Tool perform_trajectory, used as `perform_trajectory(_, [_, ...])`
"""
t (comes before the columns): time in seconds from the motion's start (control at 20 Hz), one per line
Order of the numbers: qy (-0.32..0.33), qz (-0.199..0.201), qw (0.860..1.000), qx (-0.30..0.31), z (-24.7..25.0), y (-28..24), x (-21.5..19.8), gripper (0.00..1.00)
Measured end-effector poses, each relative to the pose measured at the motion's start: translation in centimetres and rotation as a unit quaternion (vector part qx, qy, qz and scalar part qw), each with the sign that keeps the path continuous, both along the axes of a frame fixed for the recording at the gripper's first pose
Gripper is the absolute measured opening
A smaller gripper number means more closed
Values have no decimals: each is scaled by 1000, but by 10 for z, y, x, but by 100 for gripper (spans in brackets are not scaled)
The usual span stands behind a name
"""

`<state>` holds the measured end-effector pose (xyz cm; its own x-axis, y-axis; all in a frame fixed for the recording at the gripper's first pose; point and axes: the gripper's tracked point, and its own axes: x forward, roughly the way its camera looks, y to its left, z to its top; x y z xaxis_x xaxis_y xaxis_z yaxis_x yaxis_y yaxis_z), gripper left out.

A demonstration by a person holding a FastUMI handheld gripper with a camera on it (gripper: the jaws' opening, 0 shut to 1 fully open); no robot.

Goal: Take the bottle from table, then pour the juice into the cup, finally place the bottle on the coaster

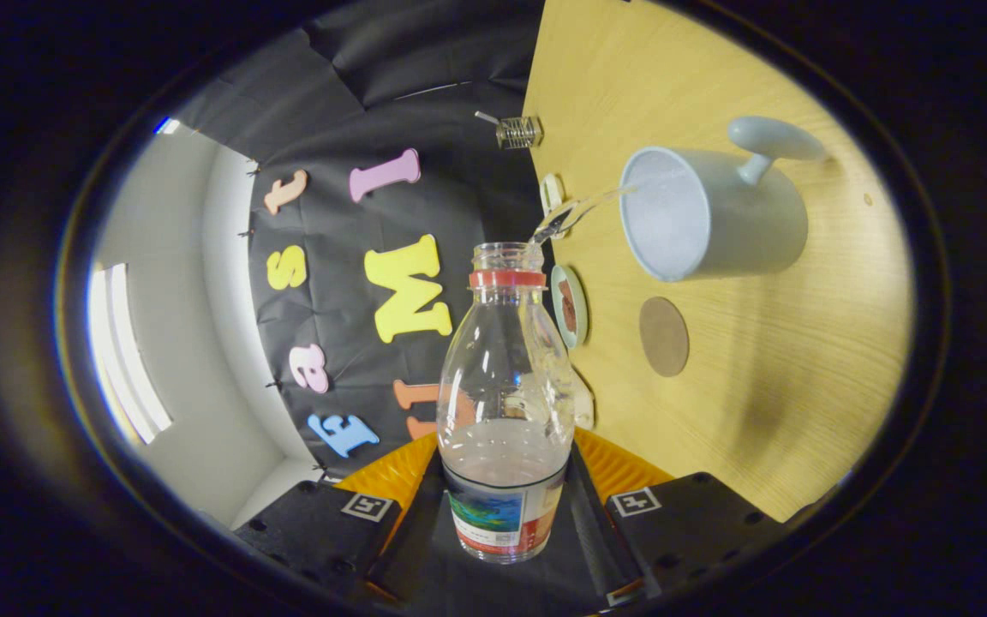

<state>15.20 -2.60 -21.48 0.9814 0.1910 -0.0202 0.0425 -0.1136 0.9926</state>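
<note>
The gripper (506,506), clamped on the tilted bottle (506,403), aims its open neck toward the cup (708,214) just beyond, with the coaster (663,336) lying beside that cup on the worktop (759,386).

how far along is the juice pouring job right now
Done: the bottle is off the table, capless and clamped between the tool's fingers. In hand: the bottle is tipped toward the cup and a thin stream runs from its mouth to the cup's rim. Left: finish pouring, then set the bottle on the bare coaster.
</note>
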Motion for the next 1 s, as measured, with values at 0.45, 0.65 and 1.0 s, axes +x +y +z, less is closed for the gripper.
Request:
perform_trajectory(0.45, [4, 2, 1000, 11, 0, 3, 2, 77])
perform_trajectory(0.65, [5, 3, 1000, 19, 2, 4, 2, 78])
perform_trajectory(1.0, [12, 2, 999, 31, 4, 6, 1, 77])
